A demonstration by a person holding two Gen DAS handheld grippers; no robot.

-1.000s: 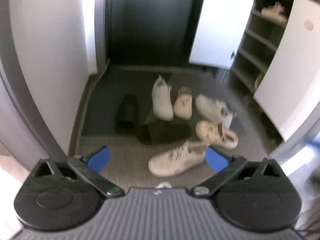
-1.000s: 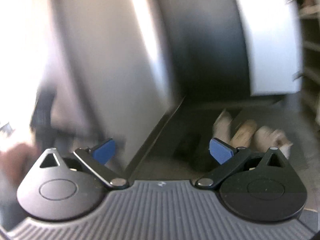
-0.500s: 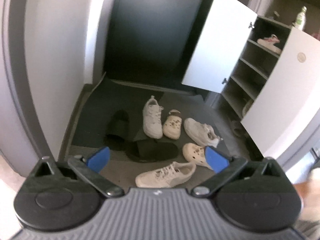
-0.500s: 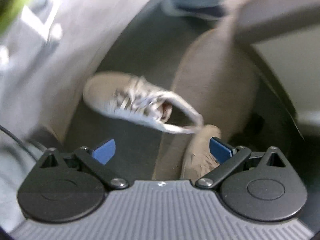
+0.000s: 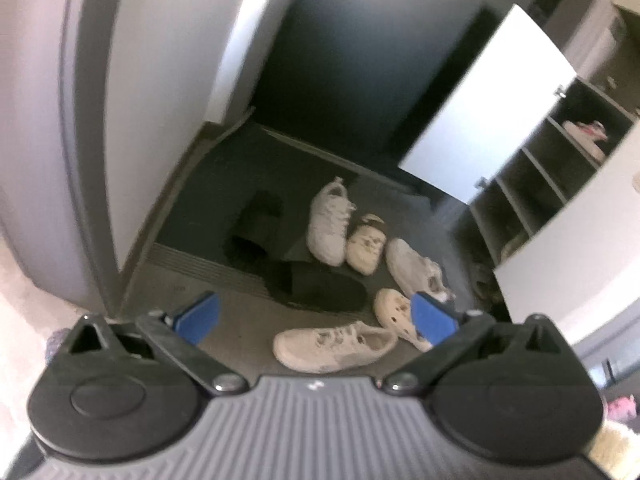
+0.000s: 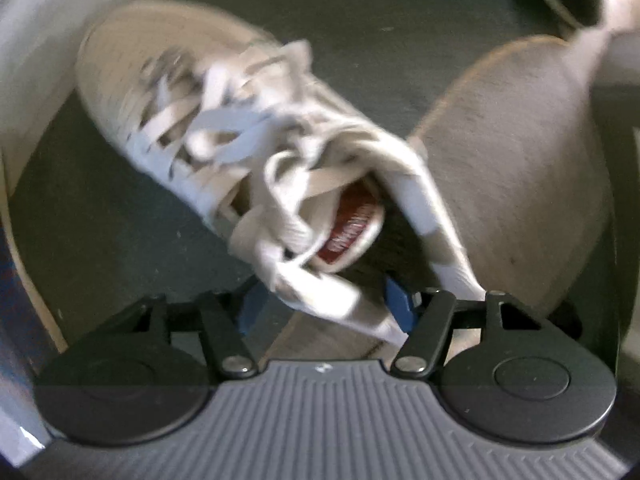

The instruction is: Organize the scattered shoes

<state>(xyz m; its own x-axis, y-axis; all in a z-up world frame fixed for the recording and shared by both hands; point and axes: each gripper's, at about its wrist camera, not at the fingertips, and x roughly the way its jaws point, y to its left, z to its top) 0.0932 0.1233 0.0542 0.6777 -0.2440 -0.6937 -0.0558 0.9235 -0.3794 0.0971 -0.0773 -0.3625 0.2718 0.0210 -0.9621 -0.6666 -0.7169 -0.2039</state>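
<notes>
Jaws of the right gripper (image 6: 324, 308) are closing around the heel end of a white lace-up sneaker (image 6: 224, 120); its collar and heel tab lie between the blue pads (image 6: 398, 304), though blur hides whether the pads press on it yet. Jaws of the left gripper (image 5: 316, 318) stand wide apart with nothing between them, hanging above the entry floor.

In the left wrist view, the open white cabinet door (image 5: 492, 120) at about 2 o'clock is the biggest thing, with the shoe cabinet (image 5: 536, 184) and its shelves beside it; a pale pair (image 5: 588, 134) sits on an upper shelf. The dark entry mat (image 5: 240, 184) fills the middle. On it, a black slide (image 5: 320, 286) lies at centre, a second black slide (image 5: 256, 224) at 10 o'clock of it. A white sneaker (image 5: 328, 224) points toward 12, touching a cream clog (image 5: 366, 248) on its 3 o'clock side. Another white sneaker (image 5: 416, 268) lies at 4 o'clock of that clog, and a second cream clog (image 5: 400, 316) sits near the right blue pad. Nearest the camera, at 6 o'clock of the black slide, lies a beige sneaker (image 5: 332, 346), toe toward 9.

In the right wrist view, the sneaker's toe points to 10 o'clock, over a dark floor, with a beige rug (image 6: 520, 152) at 3 o'clock.
</notes>
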